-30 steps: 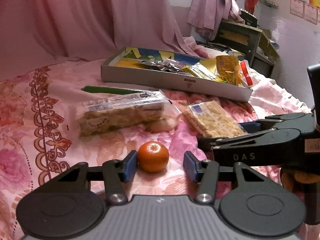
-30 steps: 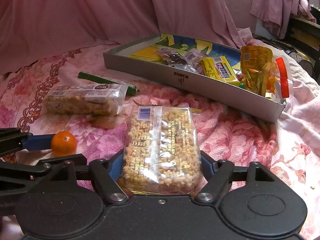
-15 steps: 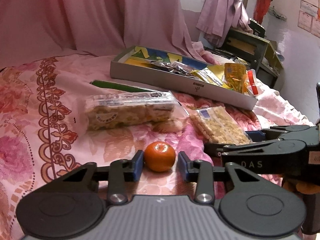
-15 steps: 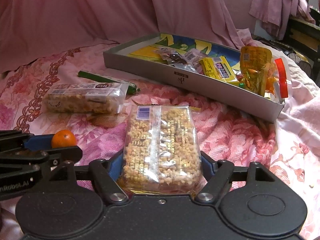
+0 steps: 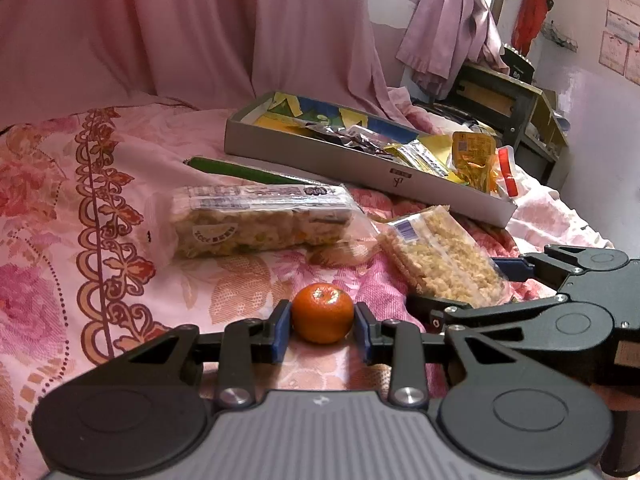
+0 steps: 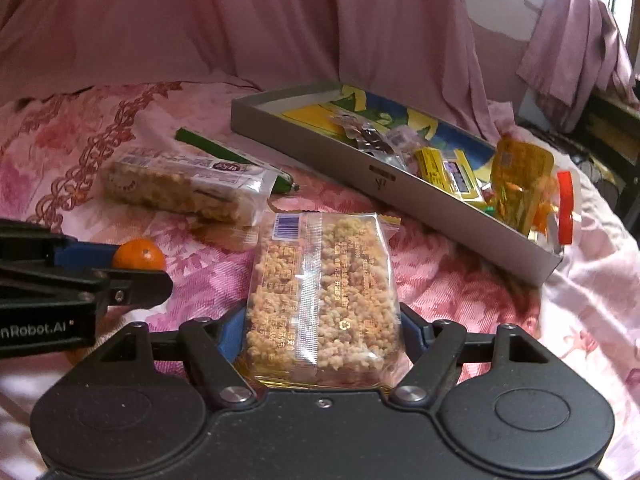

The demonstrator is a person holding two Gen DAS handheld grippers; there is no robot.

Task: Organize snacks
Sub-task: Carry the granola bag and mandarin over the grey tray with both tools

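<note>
Left tool (image 5: 322, 330) clamped on tangerine (image 5: 322, 313); right tool (image 6: 322, 330) grips snack pack (image 6: 322, 292); tray (image 5: 360, 166) upper right of frame.

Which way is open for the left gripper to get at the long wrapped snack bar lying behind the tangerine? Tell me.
Probably none right now: the left gripper has its fingers shut on the tangerine, which sits between it and the snack bar. Past the tangerine, only bare bedspread lies before the bar.
</note>
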